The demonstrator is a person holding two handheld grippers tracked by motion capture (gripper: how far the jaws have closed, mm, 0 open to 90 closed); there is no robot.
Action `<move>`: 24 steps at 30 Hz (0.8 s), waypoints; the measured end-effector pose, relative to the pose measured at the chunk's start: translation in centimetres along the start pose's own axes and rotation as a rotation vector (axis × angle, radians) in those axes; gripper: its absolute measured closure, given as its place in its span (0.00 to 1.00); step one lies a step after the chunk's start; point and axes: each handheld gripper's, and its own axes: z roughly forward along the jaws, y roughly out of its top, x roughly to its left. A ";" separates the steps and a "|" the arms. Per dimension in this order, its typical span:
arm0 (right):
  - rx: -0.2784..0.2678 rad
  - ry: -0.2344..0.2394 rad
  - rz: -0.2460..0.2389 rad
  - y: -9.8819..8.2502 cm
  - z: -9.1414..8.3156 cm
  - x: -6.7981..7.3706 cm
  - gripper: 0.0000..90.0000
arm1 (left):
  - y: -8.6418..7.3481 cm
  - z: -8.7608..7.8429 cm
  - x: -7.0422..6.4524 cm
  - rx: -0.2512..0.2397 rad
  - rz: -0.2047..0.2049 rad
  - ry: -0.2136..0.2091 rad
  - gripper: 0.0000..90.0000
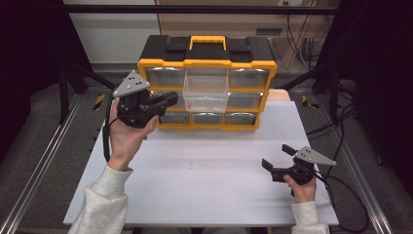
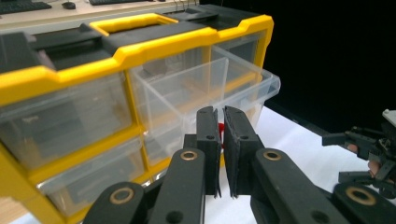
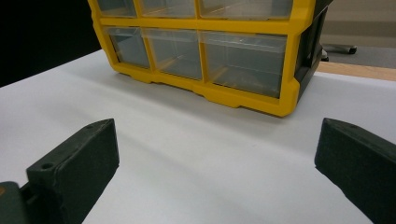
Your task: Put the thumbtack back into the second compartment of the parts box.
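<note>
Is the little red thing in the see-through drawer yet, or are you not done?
Looks done: something small and red lies in the pulled-out clear drawer. In hand: nothing; the left gripper is shut and empty beside the drawer, and the right gripper is open. Left: probably pushing the drawer into the organizer.

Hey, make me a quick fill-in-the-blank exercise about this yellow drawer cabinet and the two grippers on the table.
1. The cabinet has one clear drawer pulled ____.
2. The left gripper has its jaws ____.
3. The right gripper has its jaws ____.
4. The handle on top of the cabinet is ____ in colour.

Missing words: out; shut; open; yellow
</note>
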 end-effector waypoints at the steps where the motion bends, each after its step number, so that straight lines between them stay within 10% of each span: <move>1: 0.001 0.000 0.000 0.0 0.0 0.0 0.00 | 0.3 0.2 0.0 0.001 0.006 0.003 0.94; 24: -0.008 0.002 0.005 0.1 -0.1 0.0 0.00 | 3.0 7.1 -0.1 0.081 0.047 0.004 0.94</move>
